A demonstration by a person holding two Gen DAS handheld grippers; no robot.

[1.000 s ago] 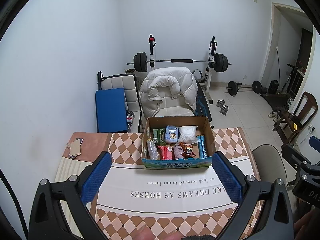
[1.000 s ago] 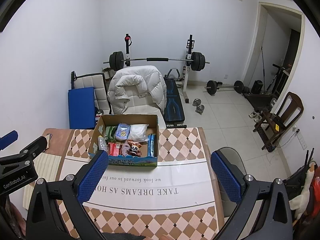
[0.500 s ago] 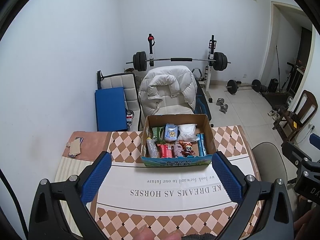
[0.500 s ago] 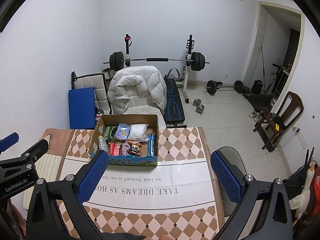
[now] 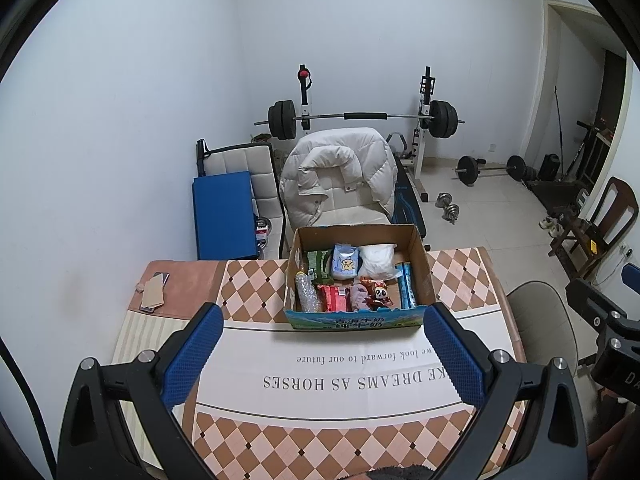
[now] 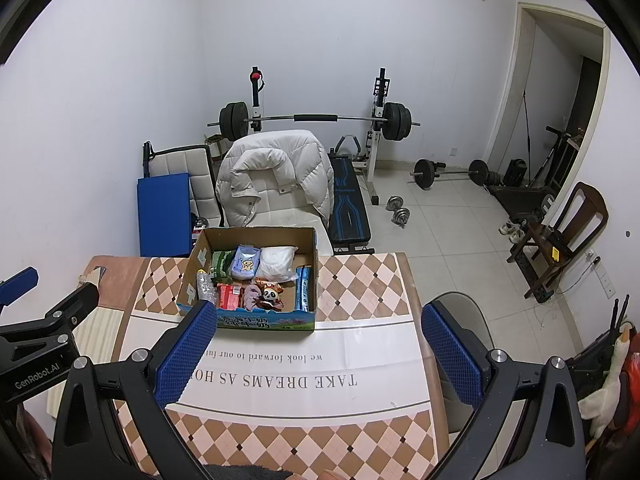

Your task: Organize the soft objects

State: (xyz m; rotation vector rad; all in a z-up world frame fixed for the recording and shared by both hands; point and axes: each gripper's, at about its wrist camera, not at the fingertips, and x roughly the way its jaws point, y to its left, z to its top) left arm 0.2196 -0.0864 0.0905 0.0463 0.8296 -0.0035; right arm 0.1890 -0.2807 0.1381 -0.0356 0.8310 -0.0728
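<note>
An open cardboard box (image 5: 420,256) stands at the far side of the table; it also shows in the right wrist view (image 6: 316,276). Inside lie a white soft bag (image 5: 376,256), a blue star pack (image 5: 344,262), a green pack (image 5: 318,264), a red pack (image 5: 336,298), a pink cloth (image 5: 358,298), a panda toy (image 5: 380,292), a crinkled clear bottle (image 5: 306,294) and a blue tube (image 5: 406,284). My left gripper (image 5: 320,354) is open and empty above the near table. My right gripper (image 6: 316,354) is open and empty, to the right of the left one.
The table (image 5: 256,280) carries a checkered cloth and a white banner with text (image 5: 348,376). A phone and a card (image 5: 154,292) lie at its far left. A chair with a white jacket (image 5: 340,172) stands behind the box. A grey chair (image 5: 540,320) stands at the right.
Both grippers have stayed almost still and open. The box contents have not moved.
</note>
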